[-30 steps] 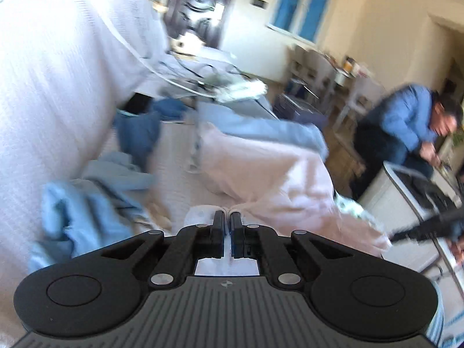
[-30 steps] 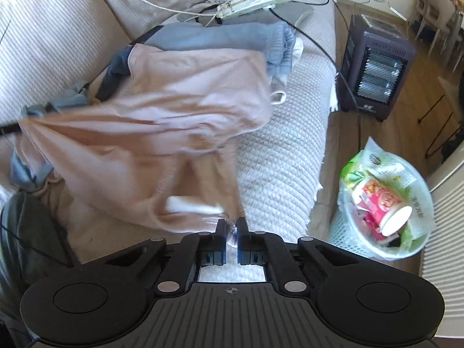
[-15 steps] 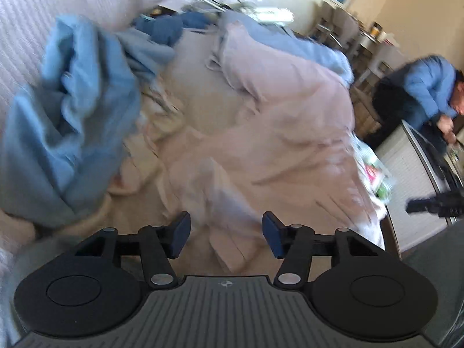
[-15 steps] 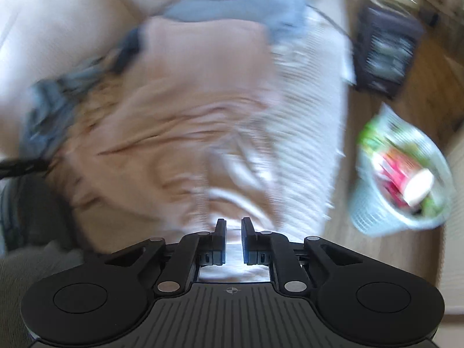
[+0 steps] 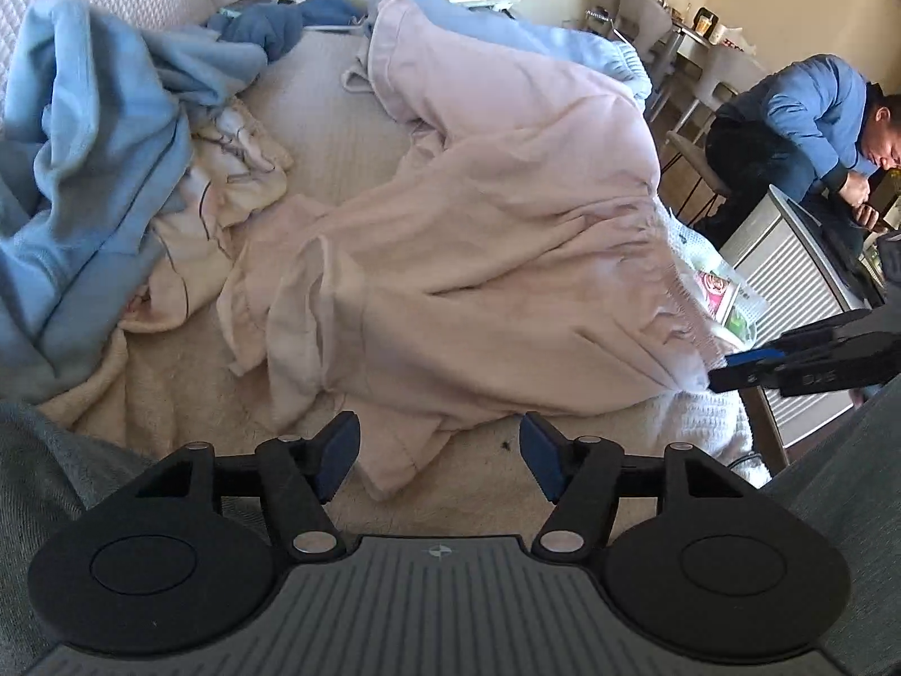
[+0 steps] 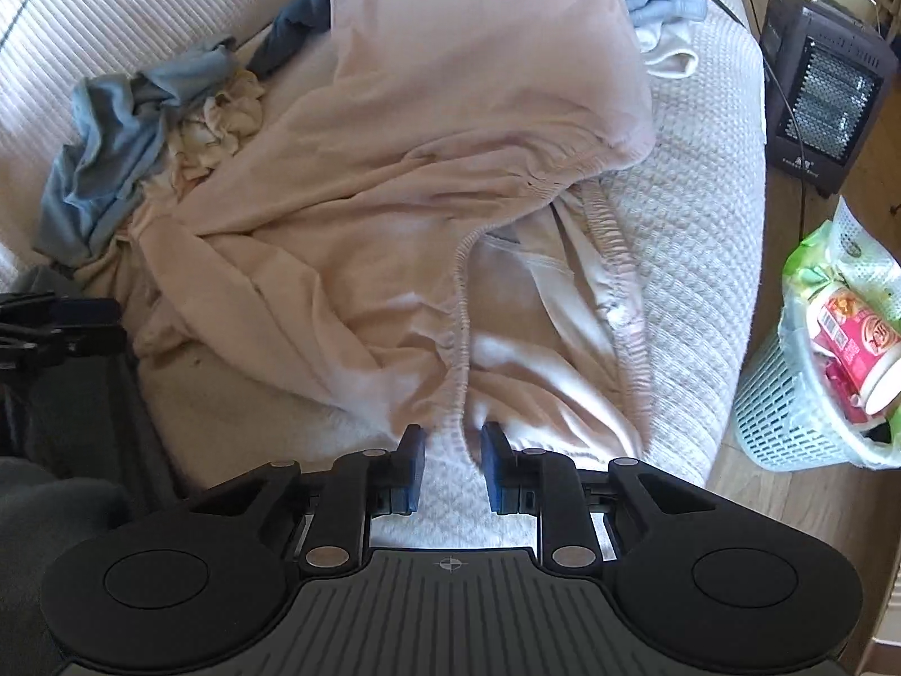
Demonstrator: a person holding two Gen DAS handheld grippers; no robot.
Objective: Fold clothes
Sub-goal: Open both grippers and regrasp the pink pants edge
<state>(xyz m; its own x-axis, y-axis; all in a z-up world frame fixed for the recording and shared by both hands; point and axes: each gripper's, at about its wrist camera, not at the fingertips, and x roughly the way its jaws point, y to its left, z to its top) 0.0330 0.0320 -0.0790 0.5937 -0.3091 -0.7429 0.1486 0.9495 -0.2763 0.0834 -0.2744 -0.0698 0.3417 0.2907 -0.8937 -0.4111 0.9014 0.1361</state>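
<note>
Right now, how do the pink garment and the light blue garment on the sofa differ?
The pink garment is spread long across the seat, while the light blue garment is bunched in a heap by the sofa's backrest. The pink garment lies next to both grippers, its gathered edge between the opening jaws of the right gripper; the light blue garment sits off to the side, untouched. Both are soft, crumpled and unfolded.

A dark grilled electric heater (image 6: 828,90) is parked on the wood floor, a pale mesh plastic wastebasket (image 6: 788,411) stuffed with wrappers sits nearby.
</note>
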